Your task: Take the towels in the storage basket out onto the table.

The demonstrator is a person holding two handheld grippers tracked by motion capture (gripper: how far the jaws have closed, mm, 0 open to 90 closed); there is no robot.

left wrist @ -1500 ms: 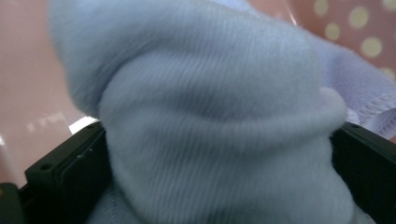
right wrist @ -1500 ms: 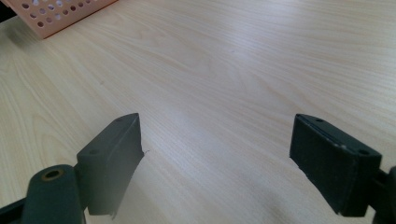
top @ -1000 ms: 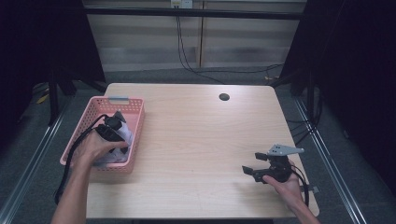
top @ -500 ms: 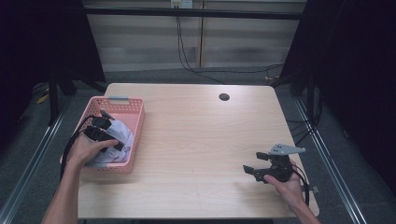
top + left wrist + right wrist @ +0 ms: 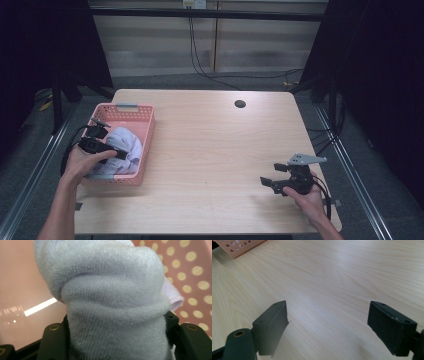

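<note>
A pink perforated basket (image 5: 146, 120) stands at the table's left edge with a pale blue-white towel (image 5: 125, 145) bunched inside it. My left gripper (image 5: 120, 155) reaches into the basket from the left and is shut on the towel. In the left gripper view the towel (image 5: 110, 302) bulges thickly between the two black jaws, with the basket's pink dotted wall (image 5: 192, 270) behind. My right gripper (image 5: 267, 183) rests low near the table's front right, open, its jaws wide apart over bare wood (image 5: 327, 322).
The light wood table (image 5: 220, 150) has a round cable hole (image 5: 240, 104) at the back right. A corner of the basket (image 5: 239, 246) appears at the far upper left of the right gripper view. Dark floor and metal rails flank the table.
My left hand has slid toward the basket's left and near side, with the gripper still among the towel. The right gripper has stayed put and open.
</note>
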